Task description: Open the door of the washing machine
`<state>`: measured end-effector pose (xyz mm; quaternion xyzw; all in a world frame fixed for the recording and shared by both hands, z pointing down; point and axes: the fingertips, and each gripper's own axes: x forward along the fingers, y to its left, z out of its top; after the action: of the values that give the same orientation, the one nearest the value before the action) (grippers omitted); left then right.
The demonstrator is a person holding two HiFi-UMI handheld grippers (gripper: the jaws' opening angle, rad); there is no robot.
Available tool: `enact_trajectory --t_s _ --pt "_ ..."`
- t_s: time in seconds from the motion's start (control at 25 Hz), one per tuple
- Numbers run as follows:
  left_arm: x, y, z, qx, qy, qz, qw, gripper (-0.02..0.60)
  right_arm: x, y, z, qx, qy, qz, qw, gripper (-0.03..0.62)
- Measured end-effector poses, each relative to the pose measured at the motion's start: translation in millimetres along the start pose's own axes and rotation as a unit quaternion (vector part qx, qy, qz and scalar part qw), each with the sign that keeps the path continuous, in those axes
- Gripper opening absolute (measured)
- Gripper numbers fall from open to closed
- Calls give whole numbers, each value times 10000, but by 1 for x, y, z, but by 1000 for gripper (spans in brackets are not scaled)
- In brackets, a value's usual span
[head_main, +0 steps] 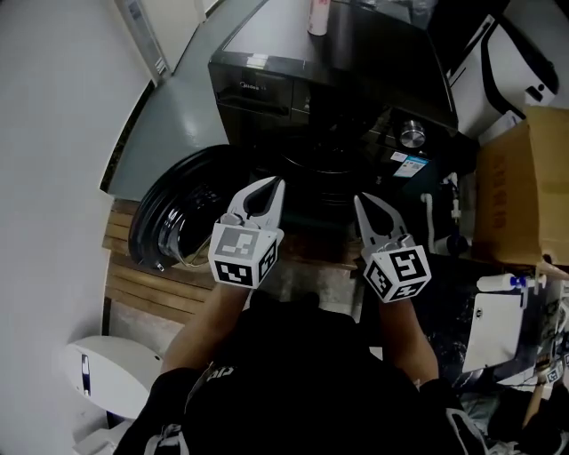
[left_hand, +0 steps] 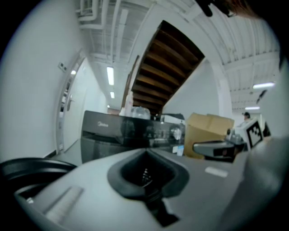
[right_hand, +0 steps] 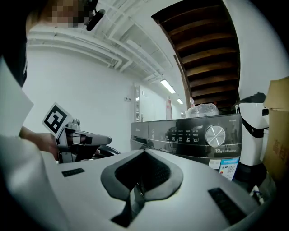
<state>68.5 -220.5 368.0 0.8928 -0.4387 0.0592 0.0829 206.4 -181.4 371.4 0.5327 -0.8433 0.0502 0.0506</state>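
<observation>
The dark front-loading washing machine (head_main: 329,80) stands ahead of me, its control panel and silver dial (right_hand: 215,134) facing me. Its round door (head_main: 173,213) hangs swung open to the left, glass side out, and its rim shows low in the left gripper view (left_hand: 31,169). My left gripper (head_main: 271,185) is held in the air in front of the drum opening, jaws shut with nothing between them. My right gripper (head_main: 363,203) hovers beside it, to the right, also shut and empty. Neither one touches the machine or the door.
A white bottle (head_main: 318,16) stands on the machine's top. A cardboard box (head_main: 524,187) and a white appliance (head_main: 507,62) sit to the right, with a spray bottle (head_main: 507,283) below. A white wall runs along the left, over a wooden slatted platform (head_main: 142,284).
</observation>
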Motion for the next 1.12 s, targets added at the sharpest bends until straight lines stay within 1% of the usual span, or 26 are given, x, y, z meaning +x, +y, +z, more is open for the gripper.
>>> enact_trajectory --t_s 0.08,0.16,0.28,0.44,0.56,0.68,0.8,1.0,1.12 --pt "2 9 7 172 -35 -32 9998 9 1 -6 2 94 -8 -169 9998 -9" --pt "3 24 14 278 -88 9 9996 9 2 -10 4 30 8 -345 9994 -9" --pt "7 45 19 291 -99 100 9995 9 0 -16 9 -72 -10 -579 9983 -9" --pt "14 63 17 273 -56 223 9994 9 1 -28 23 -110 -173 -823 9964 -9" --pt "13 69 24 326 -170 399 9985 9 0 -33 34 -181 -313 -938 9949 -9" --pt "14 69 28 229 -244 374 9987 9 -2 -36 39 -141 -409 -1015 9939 -9" --pt "14 71 24 118 -198 337 9992 8 -5 -35 37 -119 -397 -1006 9941 -9" --pt "11 79 15 53 -112 422 9990 8 -6 -36 29 -33 -358 -1031 9940 -9" --pt "12 82 13 45 -94 435 9990 8 -4 -38 32 -128 -377 -1100 9931 -9"
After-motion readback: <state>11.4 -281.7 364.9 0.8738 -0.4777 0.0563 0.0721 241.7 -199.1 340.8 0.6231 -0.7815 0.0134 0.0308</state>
